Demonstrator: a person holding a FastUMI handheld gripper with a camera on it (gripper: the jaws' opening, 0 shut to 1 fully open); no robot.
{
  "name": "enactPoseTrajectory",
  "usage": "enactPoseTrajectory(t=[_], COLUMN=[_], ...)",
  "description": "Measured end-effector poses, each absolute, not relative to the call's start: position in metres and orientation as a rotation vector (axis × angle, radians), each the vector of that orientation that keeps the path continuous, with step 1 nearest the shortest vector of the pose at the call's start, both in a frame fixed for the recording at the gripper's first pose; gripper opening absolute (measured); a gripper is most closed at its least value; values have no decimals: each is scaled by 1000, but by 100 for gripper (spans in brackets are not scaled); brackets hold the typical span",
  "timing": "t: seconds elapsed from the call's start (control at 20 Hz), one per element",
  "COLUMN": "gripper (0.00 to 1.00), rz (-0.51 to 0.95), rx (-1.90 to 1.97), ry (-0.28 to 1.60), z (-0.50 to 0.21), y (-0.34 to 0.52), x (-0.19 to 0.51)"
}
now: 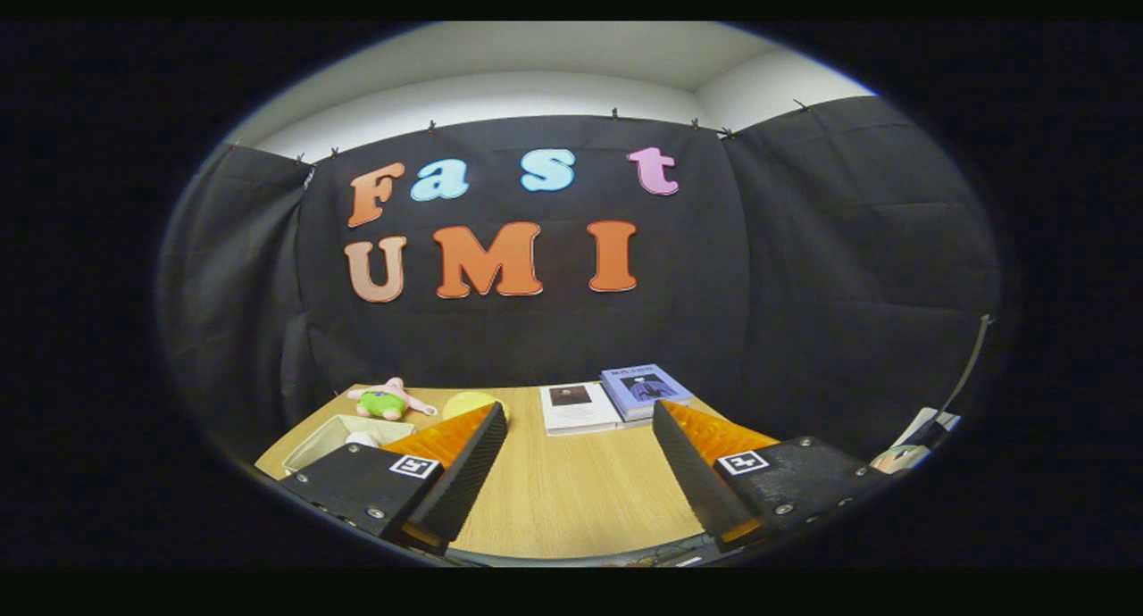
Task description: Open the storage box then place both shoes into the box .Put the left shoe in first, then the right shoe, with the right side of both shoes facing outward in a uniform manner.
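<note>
My gripper (579,417) is open, held above a wooden table (571,491) with bare wood and nothing else between its fingers. Left of the left finger (464,455) sits a pale open-topped box (335,439) with something white inside it; whether it is the storage box I cannot tell. No shoe appears among the things on the table.
A pink and green plush toy (386,400) lies at the table's far left, with a yellow round object (469,403) beside it. Two books (616,397) lie side by side at the far edge, just beyond the fingers. A white device (911,451) sits off the table's right side.
</note>
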State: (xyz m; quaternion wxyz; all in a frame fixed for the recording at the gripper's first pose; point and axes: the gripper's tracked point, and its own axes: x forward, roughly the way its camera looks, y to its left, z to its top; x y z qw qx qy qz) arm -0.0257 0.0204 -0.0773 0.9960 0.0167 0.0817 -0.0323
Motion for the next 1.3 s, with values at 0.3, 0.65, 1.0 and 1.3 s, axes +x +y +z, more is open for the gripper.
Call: enactPoseTrajectory(t=[0.3,0.65,1.0,1.3], gripper=[97,97,97,97], rz=[-78,-80,-71,-67], rx=[51,39,58,59], ry=[137,133,128,112], z=[-72,-73,-75,-73], y=[2,-11,-13,-5], x=[-38,-51,-53,-49])
